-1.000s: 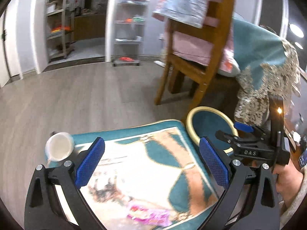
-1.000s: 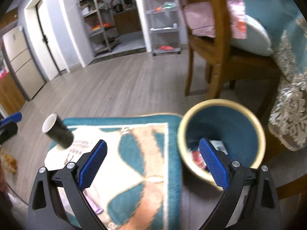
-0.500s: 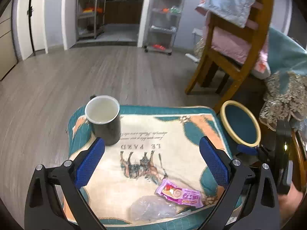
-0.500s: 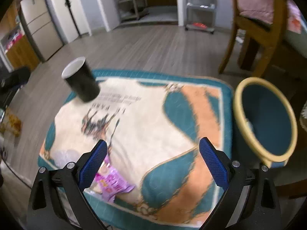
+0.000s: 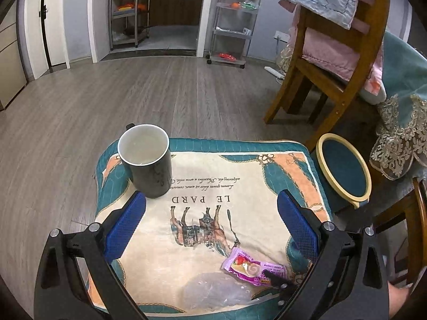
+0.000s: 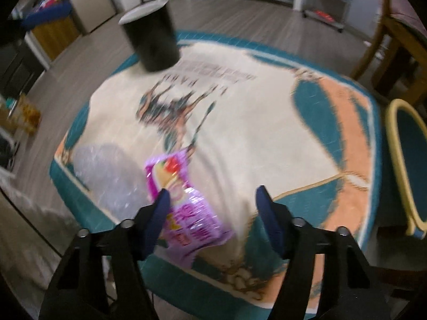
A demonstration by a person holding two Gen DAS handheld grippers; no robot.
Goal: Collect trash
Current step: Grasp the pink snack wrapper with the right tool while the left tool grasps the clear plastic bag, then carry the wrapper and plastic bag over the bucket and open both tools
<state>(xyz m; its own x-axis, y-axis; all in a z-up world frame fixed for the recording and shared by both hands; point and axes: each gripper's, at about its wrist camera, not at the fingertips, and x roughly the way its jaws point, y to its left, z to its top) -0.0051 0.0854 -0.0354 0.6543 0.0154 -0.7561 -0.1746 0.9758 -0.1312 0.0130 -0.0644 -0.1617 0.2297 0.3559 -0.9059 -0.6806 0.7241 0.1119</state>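
Seen from the left wrist camera, a low stool covered with a teal, cream and orange printed cloth (image 5: 240,186) showing a horse figure and the words "LE PARD" sits on a grey wood-plank floor (image 5: 106,101). At the far left of the cloth stands an upright dark ceramic mug with a white inside (image 5: 146,160). The left gripper (image 5: 210,221), black-framed with blue pads, hangs above the near part of the cloth with its jaws spread wide and nothing between them. Near the front edge lies a crumpled clear plastic bag (image 5: 216,290), and just to its right, touching or overlapping it, a purple snack wrapper with a fruit picture (image 5: 253,266). To the right of the stool, on the floor, stands a round teal bin with a pale yellow rim (image 5: 344,168), and behind it a brown wooden chair draped with pink and blue fabric (image 5: 331,48). The right wrist view is motion-blurred. There the clear bag (image 6: 106,170) lies at the left, and the wrapper (image 6: 181,208) lies beside it. The right gripper (image 6: 213,213) is low over the near edge with its jaws apart; its left pad overlaps the wrapper's left edge in the view, though contact cannot be told. The bin's rim (image 6: 395,160) shows at the far right.
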